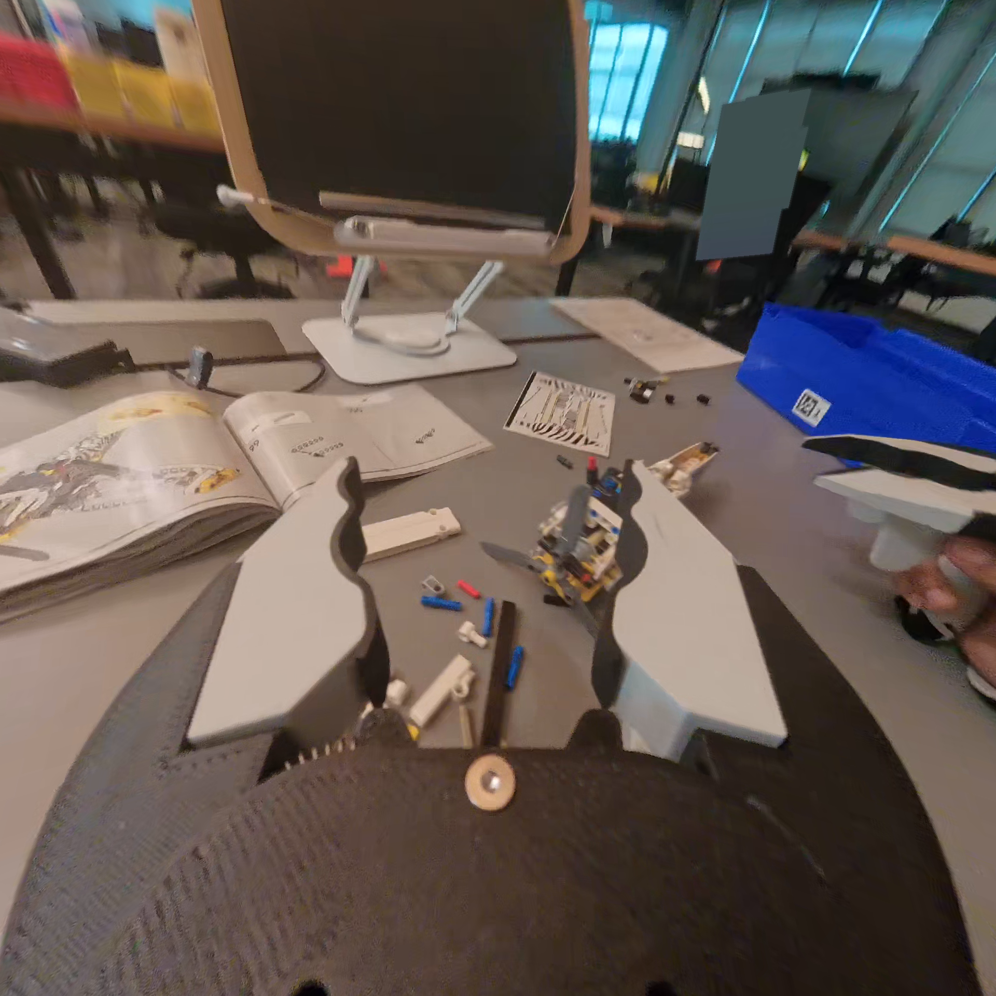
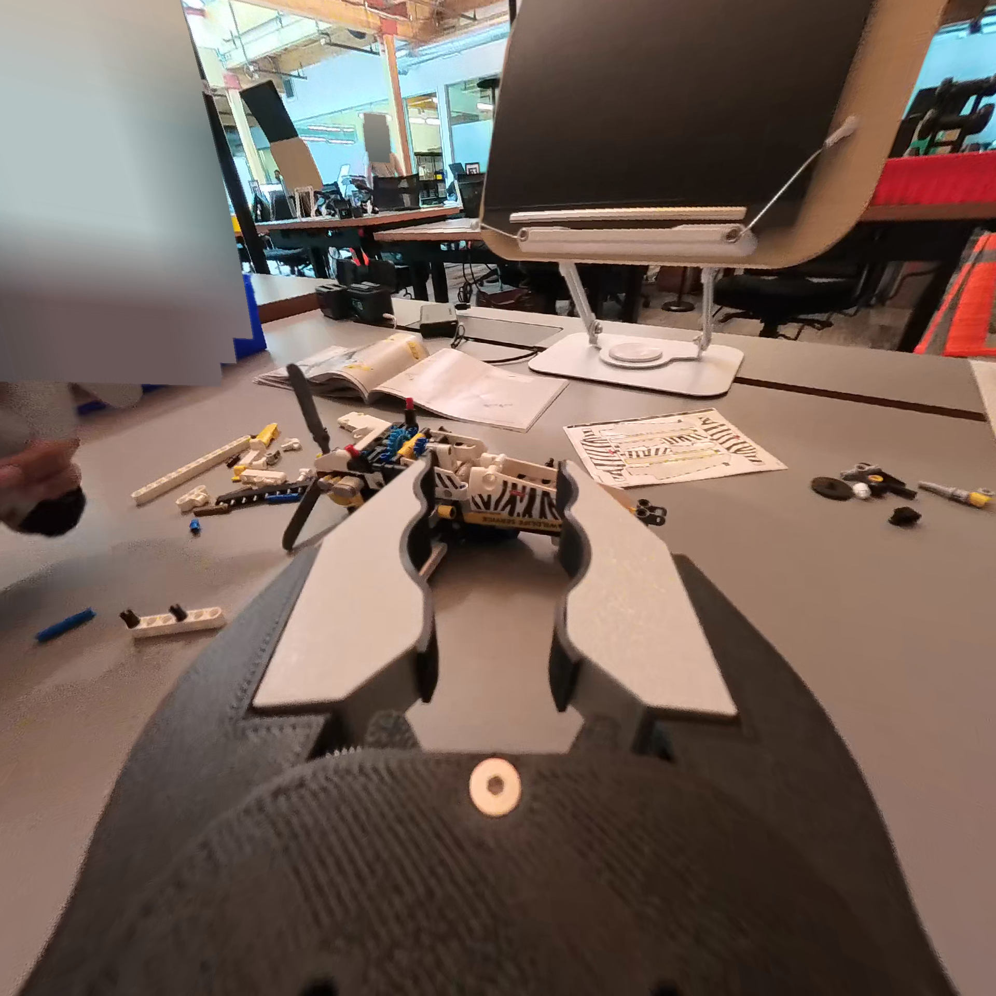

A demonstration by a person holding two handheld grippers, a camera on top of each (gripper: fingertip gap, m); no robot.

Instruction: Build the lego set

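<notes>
A half-built lego plane with zebra-striped panels and a grey propeller (image 2: 463,485) stands on the grey table; it also shows in the left wrist view (image 1: 576,544). My left gripper (image 1: 490,485) is open and empty, hovering over loose pieces: blue pins (image 1: 441,602), a red pin (image 1: 468,588), a black beam (image 1: 498,663) and white pieces (image 1: 442,690). My right gripper (image 2: 493,485) is open and empty, its jaws just in front of the plane's striped side. The right gripper also shows at the right edge of the left wrist view (image 1: 905,474).
An open instruction book (image 1: 161,485) lies at the left, a sticker sheet (image 1: 560,415) behind the plane. A tablet on a stand (image 1: 409,345) is at the back, a blue bin (image 1: 873,377) at the right. More loose parts (image 2: 873,485) and a white beam (image 2: 178,625) lie about. My left gripper is the nearer one to the red pin (image 1: 468,588): about 12 cm, against 20 cm.
</notes>
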